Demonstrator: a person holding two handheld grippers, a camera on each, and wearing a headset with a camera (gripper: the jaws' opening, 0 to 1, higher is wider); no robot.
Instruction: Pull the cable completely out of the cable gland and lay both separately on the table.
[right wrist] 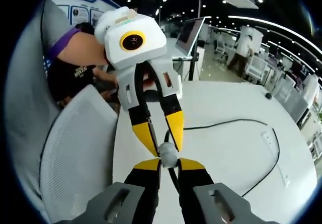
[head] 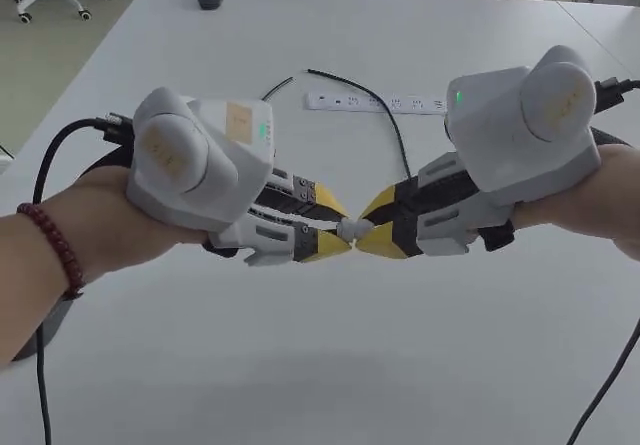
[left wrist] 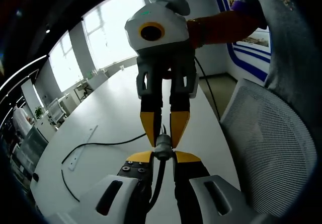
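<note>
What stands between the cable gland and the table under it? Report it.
Nothing visible. The cable gland is held between the left gripper and right gripper over bare table; the power strip lies farther back.

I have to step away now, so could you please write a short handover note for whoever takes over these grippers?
The left gripper is closed on the cable gland, held above the table.
The right gripper looks closed on the same gland from the opposite side, tip to tip.
The cable is not yet out of the gland; its long end trails over the table.
Done: grip taken on both sides.
Left: pull the cable fully out, then lay cable and gland apart on the table.
</note>
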